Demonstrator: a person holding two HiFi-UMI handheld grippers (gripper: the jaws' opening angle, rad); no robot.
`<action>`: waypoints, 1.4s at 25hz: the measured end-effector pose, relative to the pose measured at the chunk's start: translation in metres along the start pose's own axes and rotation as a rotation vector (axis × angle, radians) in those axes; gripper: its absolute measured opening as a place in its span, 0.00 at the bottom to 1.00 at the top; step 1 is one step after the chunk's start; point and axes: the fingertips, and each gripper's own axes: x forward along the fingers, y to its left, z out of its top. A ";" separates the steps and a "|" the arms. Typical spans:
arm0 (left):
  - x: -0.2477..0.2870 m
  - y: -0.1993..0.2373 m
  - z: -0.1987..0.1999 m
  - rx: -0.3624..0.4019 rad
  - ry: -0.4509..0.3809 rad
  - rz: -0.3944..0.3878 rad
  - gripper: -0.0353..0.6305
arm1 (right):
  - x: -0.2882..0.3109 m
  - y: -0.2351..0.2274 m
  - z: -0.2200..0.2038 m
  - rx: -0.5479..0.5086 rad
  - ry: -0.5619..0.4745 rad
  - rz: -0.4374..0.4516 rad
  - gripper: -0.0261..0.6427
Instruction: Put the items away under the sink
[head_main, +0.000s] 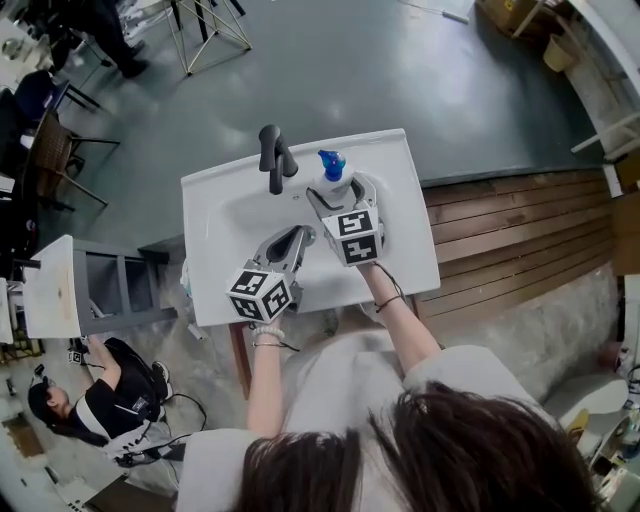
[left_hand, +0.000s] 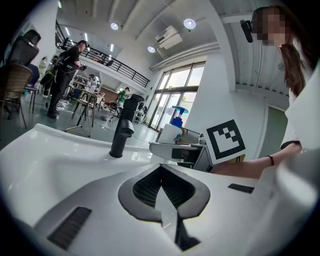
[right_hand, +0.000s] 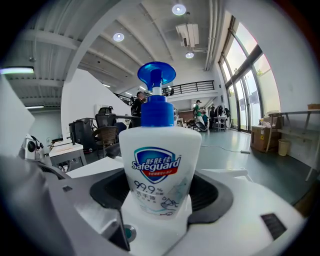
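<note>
Two hand-held grippers work over the white rectangular sink top in the head view. The right gripper reaches to the back of the basin, just right of the black tap, and clasps the white plastic soap bottle with a blue pump head. The left gripper hangs nearer the person, apart from the bottle, probably kept free to open whatever storage lies below the basin.

From the left gripper view, the left gripper has its grey ribbed pads brought together at the tips with nothing between them. Beyond stand the tap and the bottle, with the right gripper's marker cube beside them.

From the right gripper view, the bottle stands upright between the wide-set jaws of the right gripper, gripped low on its body. That seems chosen to keep the pump up and the load steady. Whether its base has left the sink top cannot be told, and the bottle is not yet under the sink.
</note>
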 end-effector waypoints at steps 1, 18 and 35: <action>-0.002 -0.001 0.000 -0.001 -0.005 -0.002 0.05 | -0.003 0.002 0.000 -0.001 -0.001 0.000 0.58; -0.065 -0.018 -0.016 0.027 -0.042 -0.064 0.05 | -0.061 0.048 -0.004 0.001 -0.024 -0.047 0.58; -0.160 -0.050 -0.049 0.061 -0.087 -0.073 0.05 | -0.142 0.126 -0.025 -0.027 -0.054 -0.043 0.58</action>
